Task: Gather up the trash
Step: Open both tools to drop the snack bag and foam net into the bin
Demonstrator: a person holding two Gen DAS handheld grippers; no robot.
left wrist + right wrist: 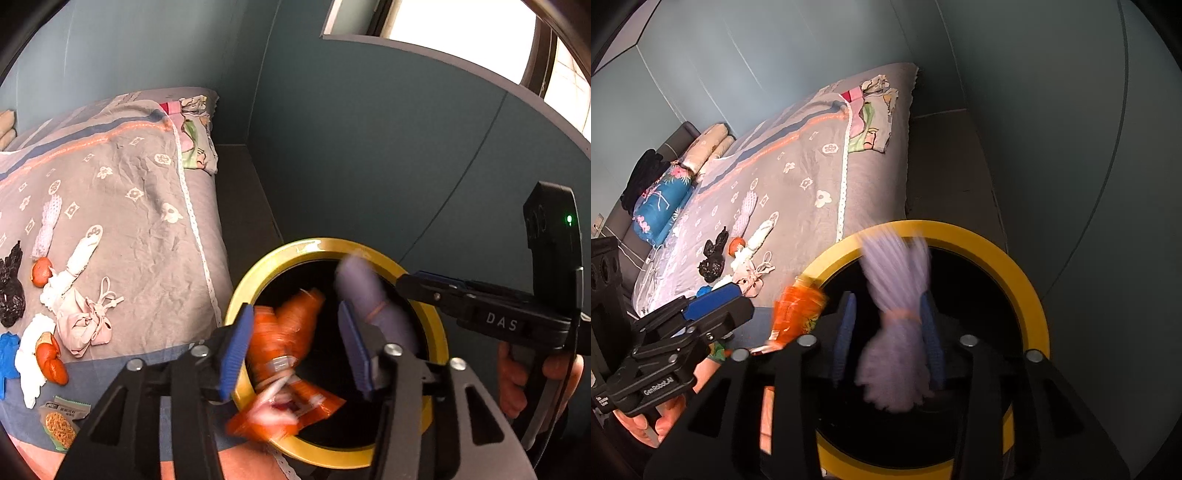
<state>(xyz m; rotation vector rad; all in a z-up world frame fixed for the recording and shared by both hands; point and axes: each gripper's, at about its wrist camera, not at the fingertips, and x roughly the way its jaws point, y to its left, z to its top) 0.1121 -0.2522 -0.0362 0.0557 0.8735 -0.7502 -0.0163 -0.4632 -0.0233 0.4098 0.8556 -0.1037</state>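
Observation:
A black bin with a yellow rim (437, 325) (1030, 280) stands beside the bed. My left gripper (291, 350) is open over the bin mouth; a blurred orange snack wrapper (284, 354) sits loose between its blue pads (236, 350), apparently falling. My right gripper (888, 332) is open over the bin too, with a blurred lilac cloth bundle (897, 332) tied by an orange band loose between its pads. The bundle (369, 295) and right gripper (436, 291) show in the left view; the wrapper (798, 314) and left gripper (713, 299) show in the right view.
On the grey bedspread (129, 184) lie orange peels (51, 362), a black bag (11, 288), white tissues (31, 354), a blue glove (7, 354), a noodle packet (61, 424), socks and a pink cloth (85, 325). Pillows (661, 203) at the bed head. Teal walls (369, 147) close behind the bin.

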